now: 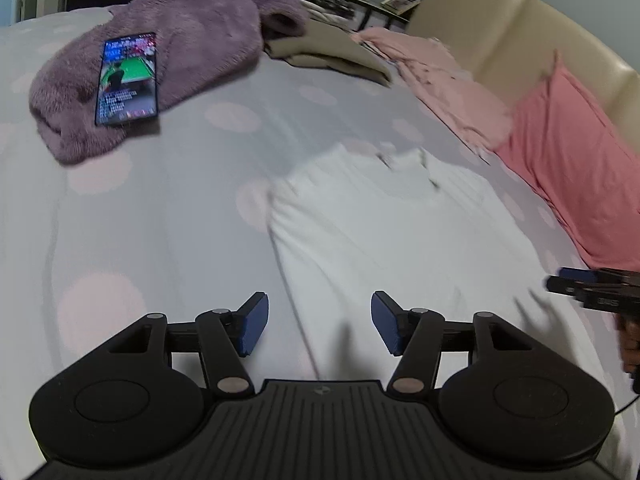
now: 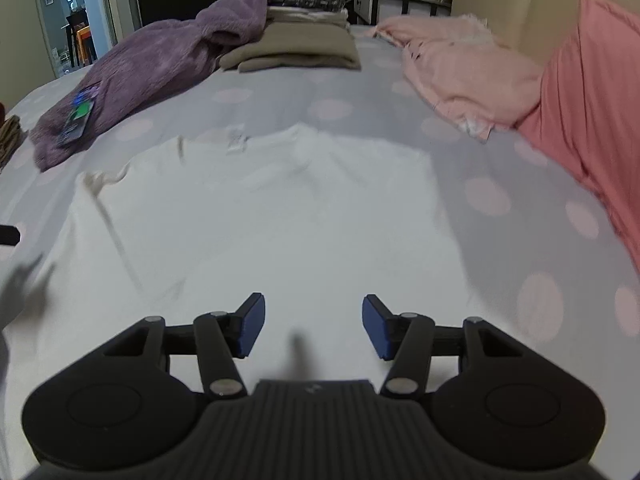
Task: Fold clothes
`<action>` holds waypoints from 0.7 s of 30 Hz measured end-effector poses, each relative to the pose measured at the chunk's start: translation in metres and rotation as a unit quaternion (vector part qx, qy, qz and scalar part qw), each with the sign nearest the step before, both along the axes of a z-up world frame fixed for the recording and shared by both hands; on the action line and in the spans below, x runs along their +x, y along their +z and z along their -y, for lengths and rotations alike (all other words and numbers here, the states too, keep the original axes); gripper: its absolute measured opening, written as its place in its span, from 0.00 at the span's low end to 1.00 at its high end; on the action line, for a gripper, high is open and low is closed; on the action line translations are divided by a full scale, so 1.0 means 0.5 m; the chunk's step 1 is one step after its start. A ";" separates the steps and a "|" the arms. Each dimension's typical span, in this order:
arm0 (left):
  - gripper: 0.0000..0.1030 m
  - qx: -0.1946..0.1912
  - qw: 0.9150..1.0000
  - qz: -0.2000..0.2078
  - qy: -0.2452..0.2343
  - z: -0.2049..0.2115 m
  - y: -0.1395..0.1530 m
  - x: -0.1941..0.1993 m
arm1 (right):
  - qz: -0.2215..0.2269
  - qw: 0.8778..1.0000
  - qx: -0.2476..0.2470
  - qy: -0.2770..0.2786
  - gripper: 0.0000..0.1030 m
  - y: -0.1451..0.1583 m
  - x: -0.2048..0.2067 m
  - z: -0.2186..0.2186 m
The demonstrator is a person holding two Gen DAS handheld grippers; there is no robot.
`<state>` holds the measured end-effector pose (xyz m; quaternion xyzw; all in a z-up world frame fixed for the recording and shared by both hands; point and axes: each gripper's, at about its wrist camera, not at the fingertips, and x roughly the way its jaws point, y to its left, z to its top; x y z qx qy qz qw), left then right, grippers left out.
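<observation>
Right wrist: white shirt [image 2: 256, 216] flat under spread right gripper [image 2: 313, 326] fingers [image 2: 252, 326].

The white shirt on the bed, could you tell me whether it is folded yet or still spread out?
Mostly spread: the white shirt lies flat on the bed with its collar far from the camera. Its left edge looks turned in, unclear.

Bed [image 2: 360, 92] covered by a pale grey sheet with pink dots. Phone [image 1: 126, 79], screen lit, lies at 10 o'clock in the left wrist view. Red-pink pillow [image 2: 588, 92] leans against a cream headboard [image 1: 532, 36] at 2 o'clock. Low shelf unit [image 2: 400, 2] beyond the bed at 1 o'clock. Doorway [image 2: 68, 24] at 10 o'clock in the right wrist view.
</observation>
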<state>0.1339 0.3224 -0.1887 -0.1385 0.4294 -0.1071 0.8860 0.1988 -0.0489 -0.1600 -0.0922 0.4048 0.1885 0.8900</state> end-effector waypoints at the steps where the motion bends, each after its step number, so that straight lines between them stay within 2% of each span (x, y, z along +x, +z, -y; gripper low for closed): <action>1: 0.54 0.001 1.000 0.000 0.002 -0.006 -0.004 0.016 | 0.004 1.000 -0.001 -0.001 0.56 0.005 0.009 0.004; 9: 0.54 -0.009 1.000 0.009 -0.015 -0.013 -0.039 0.131 | 0.012 1.000 -0.021 0.007 0.60 0.008 0.012 0.070; 13: 0.53 -0.019 1.000 0.010 -0.019 -0.010 -0.053 0.161 | 0.027 1.000 -0.008 0.010 0.60 0.005 0.042 0.083; 17: 0.50 -0.028 0.999 0.003 -0.033 -0.010 -0.056 0.151 | 0.046 0.999 -0.003 0.009 0.60 0.013 0.101 0.089; 21: 0.49 -0.033 0.999 0.002 -0.033 -0.012 -0.040 0.104 | 0.045 0.999 0.002 0.009 0.62 0.050 0.093 0.125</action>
